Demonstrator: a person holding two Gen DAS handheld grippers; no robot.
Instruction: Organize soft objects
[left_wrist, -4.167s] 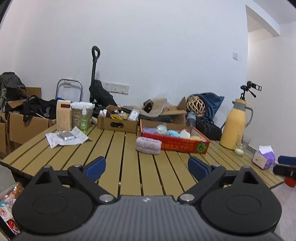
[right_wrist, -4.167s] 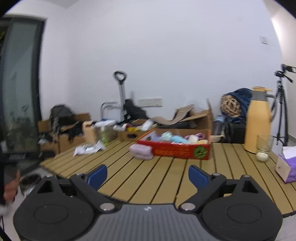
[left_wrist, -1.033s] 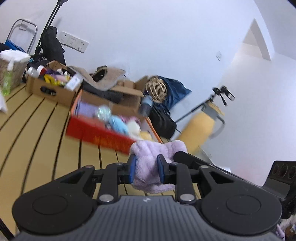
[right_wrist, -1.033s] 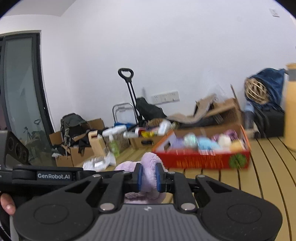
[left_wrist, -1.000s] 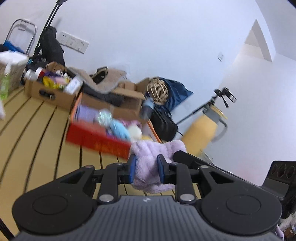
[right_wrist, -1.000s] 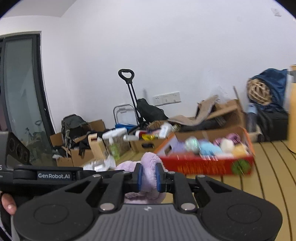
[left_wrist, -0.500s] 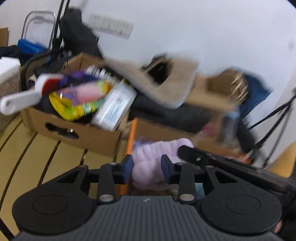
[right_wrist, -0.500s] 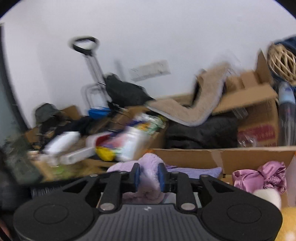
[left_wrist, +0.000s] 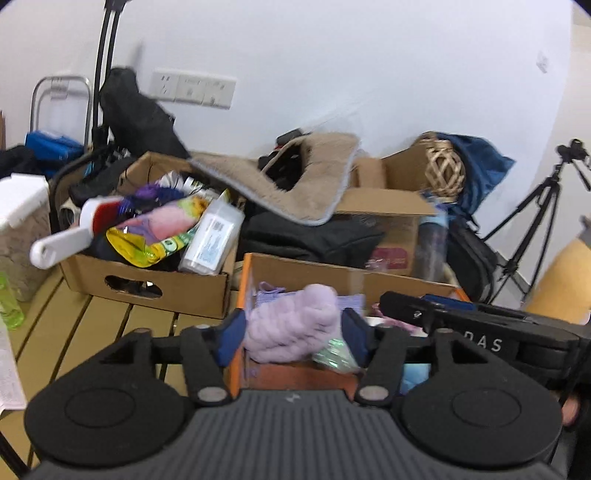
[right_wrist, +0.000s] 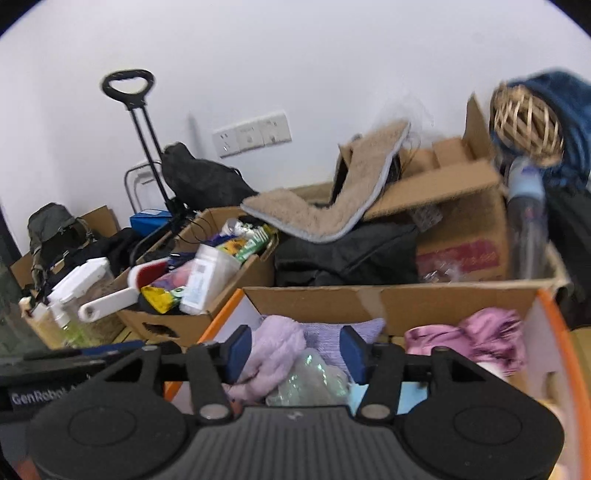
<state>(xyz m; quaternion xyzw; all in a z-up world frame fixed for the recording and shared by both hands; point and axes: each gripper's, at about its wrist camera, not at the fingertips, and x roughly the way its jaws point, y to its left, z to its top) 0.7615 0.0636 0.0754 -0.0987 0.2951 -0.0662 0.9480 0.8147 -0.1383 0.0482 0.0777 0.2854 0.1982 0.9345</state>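
Lilac fleece towel (left_wrist: 291, 326) lay inside the orange box (left_wrist: 251, 266), between the parted jaws of both the left gripper (left_wrist: 291, 334) and right gripper (right_wrist: 295, 349), its length running across them, neither clamping it.

Each black tool (left_wrist: 291, 334) has blue finger pads (right_wrist: 239, 348), silver pivot screws, and a ribbed grey housing.

The fluffy towel (left_wrist: 291, 326) lies in the left end of the open box (left_wrist: 332, 271), with a crinkly ball (right_wrist: 308, 380) at its 4 o'clock and a satin cloth (right_wrist: 476, 341) far toward 3 o'clock. A carton of bottles (left_wrist: 155, 284) sits at the box's 10 o'clock, a fleece mat (left_wrist: 295, 184) at 12.
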